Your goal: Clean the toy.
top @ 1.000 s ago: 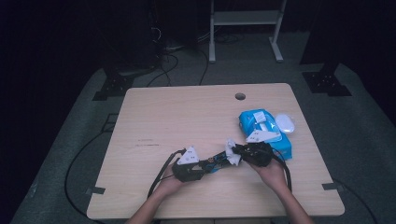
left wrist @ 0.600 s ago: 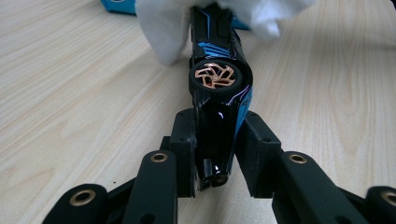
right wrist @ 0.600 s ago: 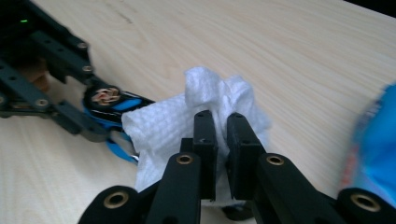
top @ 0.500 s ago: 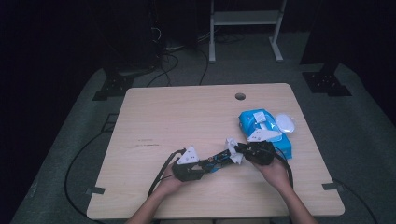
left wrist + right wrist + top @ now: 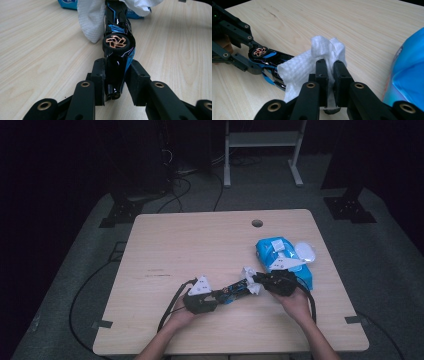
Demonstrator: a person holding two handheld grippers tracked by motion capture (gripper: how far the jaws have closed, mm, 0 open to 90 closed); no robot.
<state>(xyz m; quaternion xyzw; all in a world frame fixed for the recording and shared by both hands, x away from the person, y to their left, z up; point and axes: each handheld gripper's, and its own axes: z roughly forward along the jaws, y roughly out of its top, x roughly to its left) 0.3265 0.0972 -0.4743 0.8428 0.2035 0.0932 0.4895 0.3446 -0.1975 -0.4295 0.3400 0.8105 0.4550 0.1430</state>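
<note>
A black and blue toy car (image 5: 117,57) with a copper-coloured wheel lies on its side between the two grippers, and it also appears in the high view as the toy car (image 5: 232,291). My left gripper (image 5: 115,82) is shut on one end of the car. A crumpled white wipe (image 5: 312,65) rests against the car's other end, and my right gripper (image 5: 330,75) is shut on that wipe. In the high view the left gripper (image 5: 216,296) sits at front centre and the right gripper (image 5: 259,281) just right of it, with the wipe (image 5: 250,276) between them.
A blue pack of wipes (image 5: 281,256) lies at the right of the wooden table (image 5: 200,250), with a white oval lid (image 5: 305,252) beside it. A round cable hole (image 5: 257,223) sits near the far edge. Cables trail off the front.
</note>
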